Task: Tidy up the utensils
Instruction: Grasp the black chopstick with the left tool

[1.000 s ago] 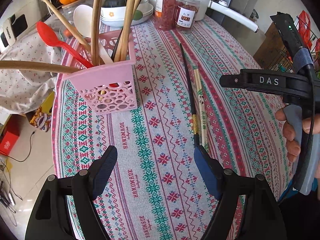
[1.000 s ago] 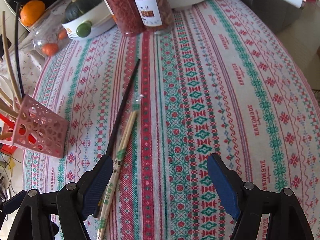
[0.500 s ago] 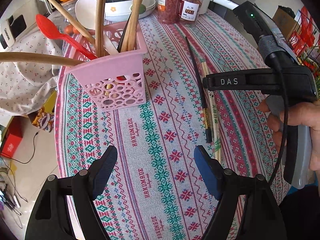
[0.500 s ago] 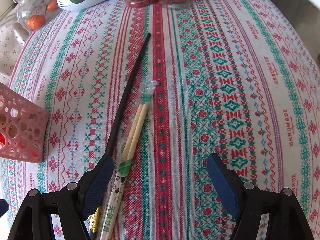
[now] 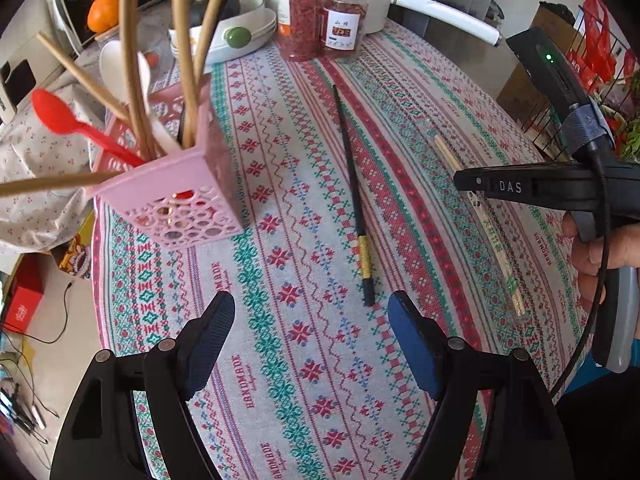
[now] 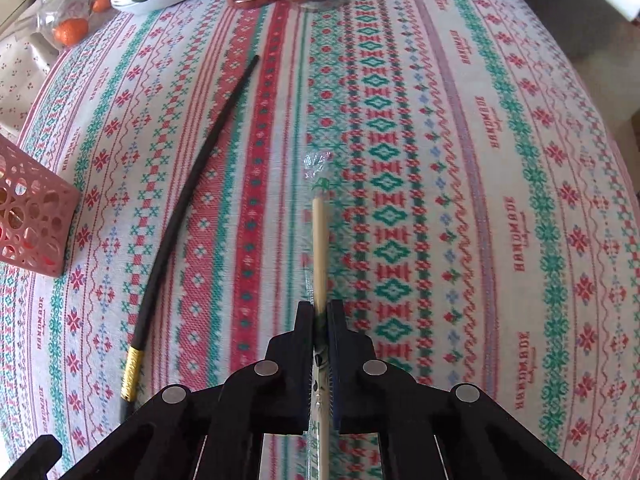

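Right gripper (image 6: 320,314) is clamped on the wrapped wooden chopsticks (image 6: 319,248), pinched near one end, long part sticking out toward the far side above the tablecloth (image 6: 500,184). Likely light and stiff, but the clear wrapper looks slippery; a grip nearer the middle would swing less. Left gripper (image 5: 310,334) has fingers apart, empty, near the black chopstick (image 5: 352,192). Pink holder (image 5: 180,200) stands far left.

On the table (image 5: 400,420), the holder (image 5: 180,200) stands left, utensils (image 5: 132,80) upright in it. The chopstick (image 5: 352,196) lies right of it; the wrapped pair (image 6: 320,248) lies further right. Two jars (image 5: 320,24) stand behind.
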